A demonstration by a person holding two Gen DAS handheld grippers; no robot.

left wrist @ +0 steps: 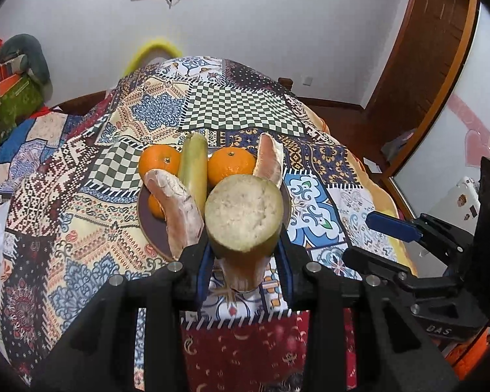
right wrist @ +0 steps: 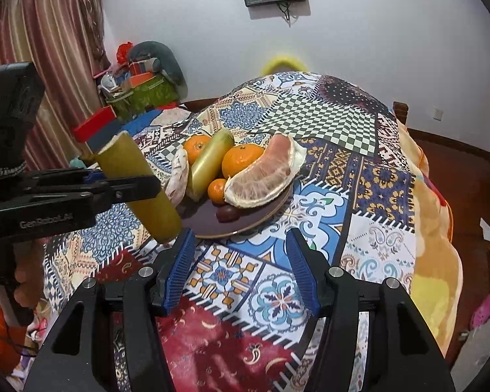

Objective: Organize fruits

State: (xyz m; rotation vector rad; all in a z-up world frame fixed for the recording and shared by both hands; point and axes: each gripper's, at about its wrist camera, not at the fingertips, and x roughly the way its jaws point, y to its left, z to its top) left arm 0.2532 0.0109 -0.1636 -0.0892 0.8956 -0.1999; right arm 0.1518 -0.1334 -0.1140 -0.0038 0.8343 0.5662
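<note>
My left gripper (left wrist: 243,254) is shut on a thick green sugarcane piece (left wrist: 244,210), held tilted just in front of the dark plate (left wrist: 153,228); it also shows in the right wrist view (right wrist: 140,183). The plate (right wrist: 251,219) holds two large oranges (left wrist: 231,165) (left wrist: 159,162), a small orange (right wrist: 217,190), a second sugarcane piece (left wrist: 194,170), two pomelo wedges (left wrist: 176,209) (right wrist: 264,176) and a dark grape-like fruit (right wrist: 227,214). My right gripper (right wrist: 240,271) is open and empty over the cloth, near the plate's front edge.
The table is covered by a patchwork cloth (right wrist: 359,196). A yellow-rimmed chair back (left wrist: 153,50) stands behind it. Cluttered boxes and bags (right wrist: 140,81) sit at the left wall, curtains beside them. A wooden door (left wrist: 418,42) is at the right.
</note>
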